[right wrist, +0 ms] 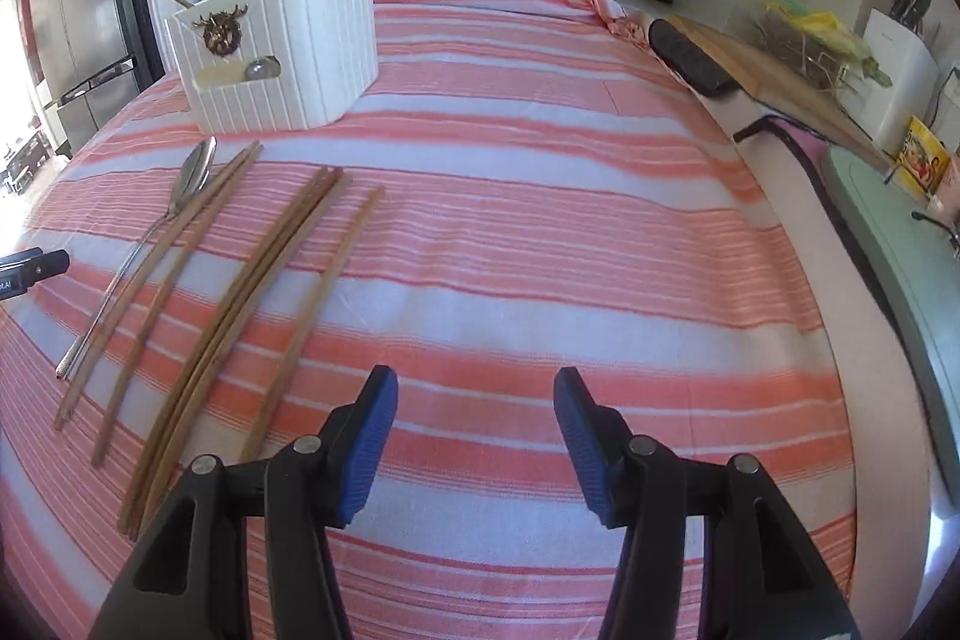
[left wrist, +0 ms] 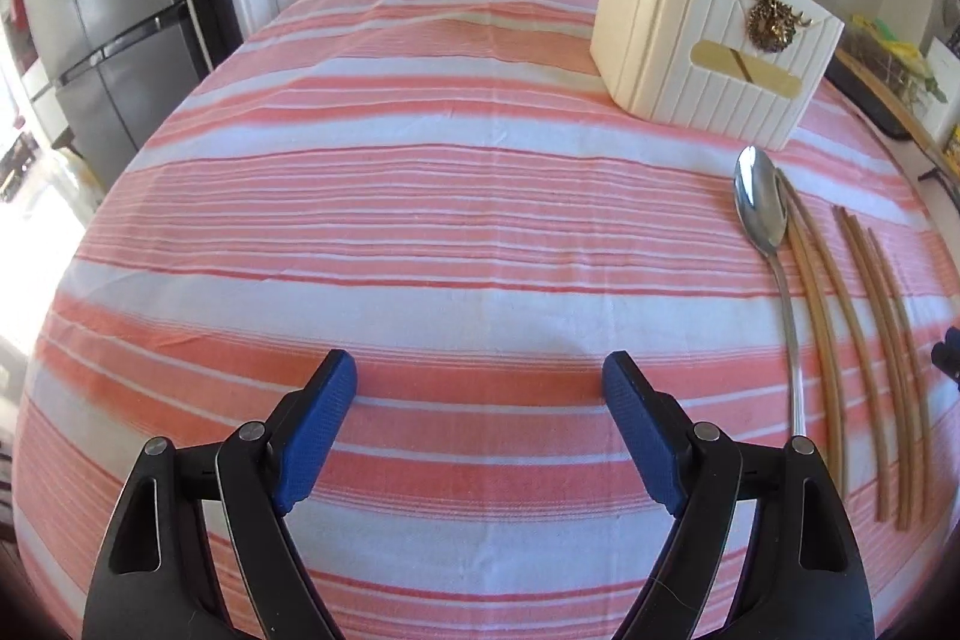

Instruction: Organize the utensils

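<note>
- Left claw (left wrist: 480,382) spread wide over bare striped cloth (left wrist: 420,232), nothing between the blue pads
- Right claw (right wrist: 475,394) about half open, also empty, hovering above the cloth just right of the nearest stick
- Steel spoon (left wrist: 762,214) flat on the counter, bowl toward the white holder (left wrist: 714,46), handle trailing back toward the claws
- Five wooden chopsticks (right wrist: 282,274) alongside the spoon in a loose fan, two against the spoon, two paired, one apart on the right
- Holder standing upright beyond the utensils, near them, open at the top
- Spoon likely light, rigid and slick; best pinched across the thin handle near mid-length, not on the rounded bowl
- Chopsticks likely very light, stiff, rougher in grip, prone to roll or pivot if pinched near one end
- Low flat lie on soft cloth probably demands pads pressed right down beside each piece
- Paired sticks perhaps better taken together
</note>
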Motion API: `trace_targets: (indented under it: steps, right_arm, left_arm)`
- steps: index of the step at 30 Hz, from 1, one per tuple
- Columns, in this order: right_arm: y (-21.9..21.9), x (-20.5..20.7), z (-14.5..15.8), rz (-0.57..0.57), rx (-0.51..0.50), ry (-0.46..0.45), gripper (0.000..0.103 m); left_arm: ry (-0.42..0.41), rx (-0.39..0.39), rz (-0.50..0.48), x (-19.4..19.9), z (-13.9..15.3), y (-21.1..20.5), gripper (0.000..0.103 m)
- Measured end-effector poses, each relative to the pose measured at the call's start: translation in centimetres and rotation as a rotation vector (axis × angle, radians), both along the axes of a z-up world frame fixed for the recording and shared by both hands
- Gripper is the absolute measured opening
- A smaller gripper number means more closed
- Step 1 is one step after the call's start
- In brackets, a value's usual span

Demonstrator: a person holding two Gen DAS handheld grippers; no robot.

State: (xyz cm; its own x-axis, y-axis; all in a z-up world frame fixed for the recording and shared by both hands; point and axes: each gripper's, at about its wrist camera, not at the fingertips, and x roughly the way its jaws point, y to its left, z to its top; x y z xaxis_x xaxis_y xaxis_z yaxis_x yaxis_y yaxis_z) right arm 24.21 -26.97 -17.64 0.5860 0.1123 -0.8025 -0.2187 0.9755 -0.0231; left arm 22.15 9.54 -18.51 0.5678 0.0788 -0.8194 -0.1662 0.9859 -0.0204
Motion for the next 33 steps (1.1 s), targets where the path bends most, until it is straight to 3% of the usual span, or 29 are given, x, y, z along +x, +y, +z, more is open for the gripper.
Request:
trace_targets:
  steps: [12,33]
  right_arm:
    - [-0.6,-0.3,-0.9,-0.037,0.043,-0.01,0.062]
    - [-0.6,-0.2,-1.0,-0.037,0.044,-0.009,0.062]
  left_arm:
    - [0.0,0.017,0.057,-0.4,-0.9,0.6,0.103]
    - [0.045,0.008,0.092,0.0,-1.0,0.2,0.103]
